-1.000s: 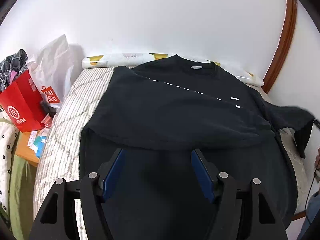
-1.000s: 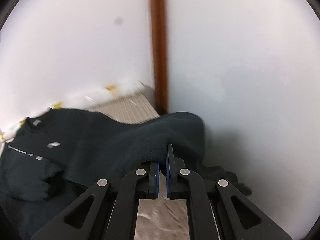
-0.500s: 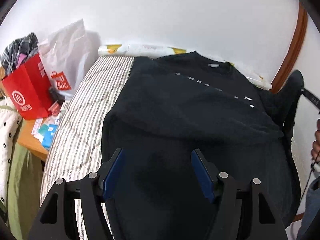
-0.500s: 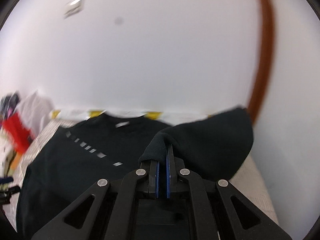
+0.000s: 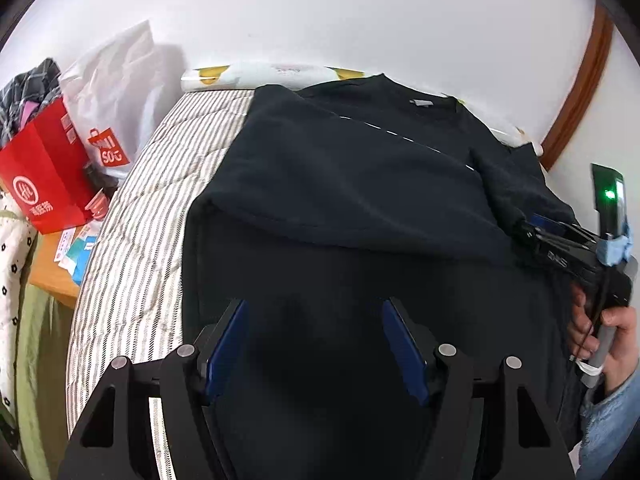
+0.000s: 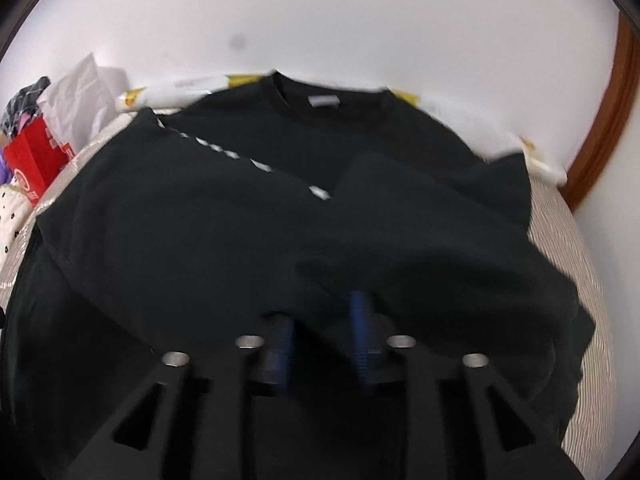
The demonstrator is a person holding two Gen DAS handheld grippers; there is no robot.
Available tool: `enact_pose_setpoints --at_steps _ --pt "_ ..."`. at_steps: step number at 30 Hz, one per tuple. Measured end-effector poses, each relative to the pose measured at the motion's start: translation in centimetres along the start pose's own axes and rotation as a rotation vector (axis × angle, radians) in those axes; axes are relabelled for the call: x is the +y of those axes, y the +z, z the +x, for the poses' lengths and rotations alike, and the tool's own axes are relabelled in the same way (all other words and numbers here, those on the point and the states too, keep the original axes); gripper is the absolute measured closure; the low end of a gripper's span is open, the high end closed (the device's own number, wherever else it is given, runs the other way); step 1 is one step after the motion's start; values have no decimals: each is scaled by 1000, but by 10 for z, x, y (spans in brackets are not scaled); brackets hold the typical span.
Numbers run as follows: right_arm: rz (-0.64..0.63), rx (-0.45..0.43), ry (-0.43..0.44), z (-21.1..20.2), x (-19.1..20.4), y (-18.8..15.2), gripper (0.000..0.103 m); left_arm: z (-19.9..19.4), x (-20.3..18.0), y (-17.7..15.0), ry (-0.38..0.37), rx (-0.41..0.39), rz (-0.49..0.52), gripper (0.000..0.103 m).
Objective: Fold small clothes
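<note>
A black long-sleeved top (image 5: 360,184) lies on a striped bed, collar at the far end, its left sleeve folded across the chest. It fills the right wrist view (image 6: 240,220) too. My left gripper (image 5: 316,340) is open and empty above the hem. My right gripper (image 6: 324,320) has its jaws parted, with the right sleeve (image 6: 440,248) lying over the body just in front of the fingertips. In the left wrist view the right gripper (image 5: 524,230) sits at the end of that sleeve (image 5: 516,184).
The striped mattress (image 5: 132,248) shows bare on the left. A red paper bag (image 5: 44,176) and a white plastic bag (image 5: 116,92) stand left of the bed. A white wall and a brown wooden trim (image 5: 580,92) lie behind.
My right gripper carried the right sleeve from the bed's right edge inward over the body and its jaws have parted. My left gripper stayed open and shifted a little.
</note>
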State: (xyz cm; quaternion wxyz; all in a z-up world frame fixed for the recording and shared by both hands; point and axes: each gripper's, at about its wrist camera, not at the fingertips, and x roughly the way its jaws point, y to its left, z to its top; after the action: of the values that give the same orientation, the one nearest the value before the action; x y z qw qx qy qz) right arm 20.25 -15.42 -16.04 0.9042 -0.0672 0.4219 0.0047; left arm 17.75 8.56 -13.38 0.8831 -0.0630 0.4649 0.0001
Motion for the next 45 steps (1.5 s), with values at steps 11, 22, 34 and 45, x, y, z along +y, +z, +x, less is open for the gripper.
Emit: enact_pose_setpoints --at_steps 11,22,34,45 --pt "206 -136 -111 -78 -126 -49 30 1 -7 1 -36 -15 -17 37" --pt "463 -28 74 -19 -217 -61 30 14 0 4 -42 2 -64 37" --pt "323 -172 -1 -67 -165 -12 98 11 23 1 -84 -11 -98 37" --pt "159 -266 217 -114 -2 79 98 -2 64 -10 -97 -53 -173 37"
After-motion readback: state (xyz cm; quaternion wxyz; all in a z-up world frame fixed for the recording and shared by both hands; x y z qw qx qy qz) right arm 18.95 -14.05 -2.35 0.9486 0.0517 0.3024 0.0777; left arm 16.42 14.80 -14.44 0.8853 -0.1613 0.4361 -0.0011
